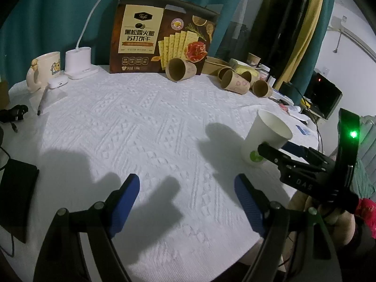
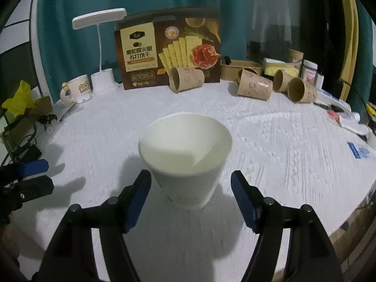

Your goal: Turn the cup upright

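One white cup [image 2: 185, 162] stands upright, mouth up, on the tabletop [image 2: 270, 145] near its right edge. The tabletop has a white embossed cloth; teal curtains [image 2: 70, 35] hang at the far side. Right claw [image 2: 190, 199] is released: pads either side of the cup w/ gaps, not pressing. Left claw [image 1: 186, 204] is spread over bare cloth, nothing btwn its pads. Far side: cracker box [image 2: 168, 49], white lamp [image 2: 99, 47] and mug [image 2: 77, 89] to the left, brown cups [image 2: 255, 87] lying on their sides.
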Available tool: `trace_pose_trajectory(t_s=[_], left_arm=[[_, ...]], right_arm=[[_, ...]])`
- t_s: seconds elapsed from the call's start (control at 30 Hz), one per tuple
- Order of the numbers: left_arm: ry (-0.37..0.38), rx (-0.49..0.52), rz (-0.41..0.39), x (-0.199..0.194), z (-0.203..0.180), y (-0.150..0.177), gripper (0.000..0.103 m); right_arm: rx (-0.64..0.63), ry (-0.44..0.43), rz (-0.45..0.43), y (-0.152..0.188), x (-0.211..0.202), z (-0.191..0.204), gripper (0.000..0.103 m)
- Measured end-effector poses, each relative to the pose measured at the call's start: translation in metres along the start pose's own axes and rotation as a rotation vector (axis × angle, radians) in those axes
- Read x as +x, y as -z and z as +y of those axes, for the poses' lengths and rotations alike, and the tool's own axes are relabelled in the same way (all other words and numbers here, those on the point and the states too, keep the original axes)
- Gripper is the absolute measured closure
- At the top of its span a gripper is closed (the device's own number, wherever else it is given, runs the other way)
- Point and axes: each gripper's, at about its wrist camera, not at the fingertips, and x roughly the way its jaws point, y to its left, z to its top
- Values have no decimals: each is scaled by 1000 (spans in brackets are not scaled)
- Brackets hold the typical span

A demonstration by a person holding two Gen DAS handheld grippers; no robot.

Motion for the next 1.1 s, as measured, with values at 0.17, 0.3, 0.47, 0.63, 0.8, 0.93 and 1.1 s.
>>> trace_pose_trajectory(t_s=[0.17, 0.3, 0.47, 0.63, 0.8, 0.93, 1.1], left_arm=[[1, 20, -1, -4, -5, 1, 20], [4, 43, -6, -7, -14, 3, 20], [13, 69, -1, -10, -27, 4, 20], [15, 107, -6, -14, -42, 4, 20], [-30, 165, -47, -23, -61, 0, 19], [-20, 205, -92, -33, -75, -6, 13], [-13, 246, -162, -50, -90, -15, 10]], right_arm=[[27, 2, 24, 9, -11, -5, 34], [65, 9, 39, 17, -24, -14, 34], [113, 31, 48, 25, -41, -28, 34], [170, 57, 51, 31, -65, -46, 34], [204, 91, 28, 34, -92, -63, 34], [219, 117, 6, 33, -114, -75, 33], [223, 149, -41, 29, -143, -85, 33]])
